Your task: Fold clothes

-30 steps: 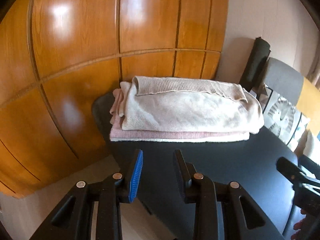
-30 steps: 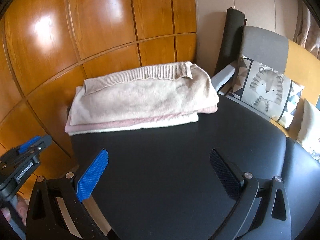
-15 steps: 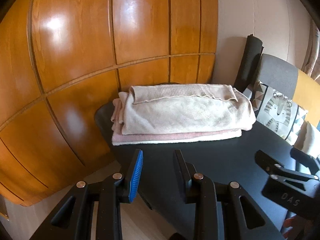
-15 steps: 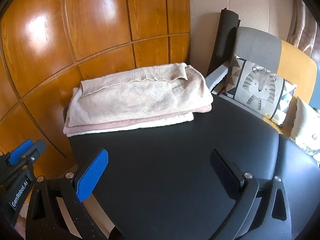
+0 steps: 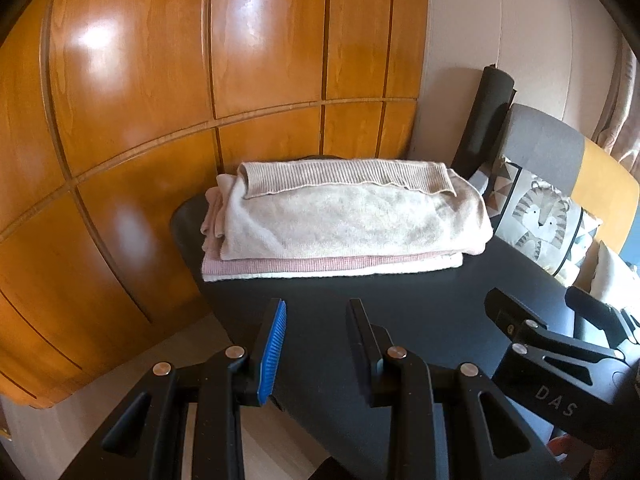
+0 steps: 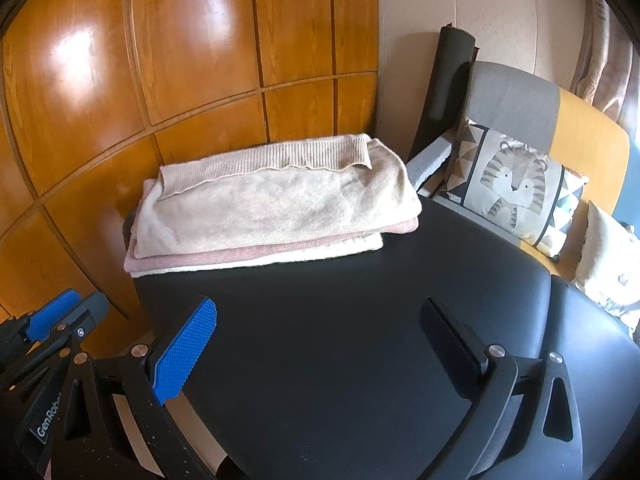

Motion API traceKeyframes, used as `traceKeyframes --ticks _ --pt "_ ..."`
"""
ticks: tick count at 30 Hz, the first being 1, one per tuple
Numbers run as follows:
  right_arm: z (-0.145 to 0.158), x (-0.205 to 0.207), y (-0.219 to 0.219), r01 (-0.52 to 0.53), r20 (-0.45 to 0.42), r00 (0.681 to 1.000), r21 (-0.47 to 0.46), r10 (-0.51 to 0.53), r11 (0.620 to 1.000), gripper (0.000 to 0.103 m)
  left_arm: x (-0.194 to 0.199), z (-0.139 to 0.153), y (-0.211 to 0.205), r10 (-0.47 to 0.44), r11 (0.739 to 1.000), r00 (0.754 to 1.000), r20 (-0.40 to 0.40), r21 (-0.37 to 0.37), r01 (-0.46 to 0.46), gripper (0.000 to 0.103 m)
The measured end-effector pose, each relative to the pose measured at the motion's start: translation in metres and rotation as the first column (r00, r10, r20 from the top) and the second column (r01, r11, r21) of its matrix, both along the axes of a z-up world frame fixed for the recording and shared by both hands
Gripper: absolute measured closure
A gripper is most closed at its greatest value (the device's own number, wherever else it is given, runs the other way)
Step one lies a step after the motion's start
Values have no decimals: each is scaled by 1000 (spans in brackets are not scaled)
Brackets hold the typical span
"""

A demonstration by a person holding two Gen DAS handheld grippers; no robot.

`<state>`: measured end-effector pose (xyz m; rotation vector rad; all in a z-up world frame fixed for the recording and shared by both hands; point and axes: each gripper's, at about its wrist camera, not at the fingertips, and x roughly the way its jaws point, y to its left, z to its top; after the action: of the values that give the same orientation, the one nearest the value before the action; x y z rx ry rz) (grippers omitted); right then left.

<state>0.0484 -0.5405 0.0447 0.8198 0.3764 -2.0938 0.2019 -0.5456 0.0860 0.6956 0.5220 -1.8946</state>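
Clothes: folded stack (image 5: 340,228) at the far left end of the black table (image 6: 340,340), beige sweater (image 6: 272,204) on top, pink and white layers beneath.
My left gripper (image 5: 316,340): jaws partly apart, empty, above the near table edge.
My right gripper (image 6: 320,344): jaws wide apart, empty.
Right side: tiger cushion (image 6: 516,184) on a chair.

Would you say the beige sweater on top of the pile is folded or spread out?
Folded: the beige sweater lies as a compact rectangle, ribbed hem turned over.

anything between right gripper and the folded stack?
Nothing: only bare black table between the right gripper and the folded stack, clearest in the right wrist view.
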Motion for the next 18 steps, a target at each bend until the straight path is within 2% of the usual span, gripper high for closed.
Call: traceKeyframes --ticks 3,18 --pt "1 0 0 -1 -6 1000 -1 1 1000 0 0 0 0 7 1000 1000 -19 6 -6 72" --pt "1 2 0 -2 -5 1000 -11 2 1000 0 2 1 1 46 998 999 -2 -36 -46 72"
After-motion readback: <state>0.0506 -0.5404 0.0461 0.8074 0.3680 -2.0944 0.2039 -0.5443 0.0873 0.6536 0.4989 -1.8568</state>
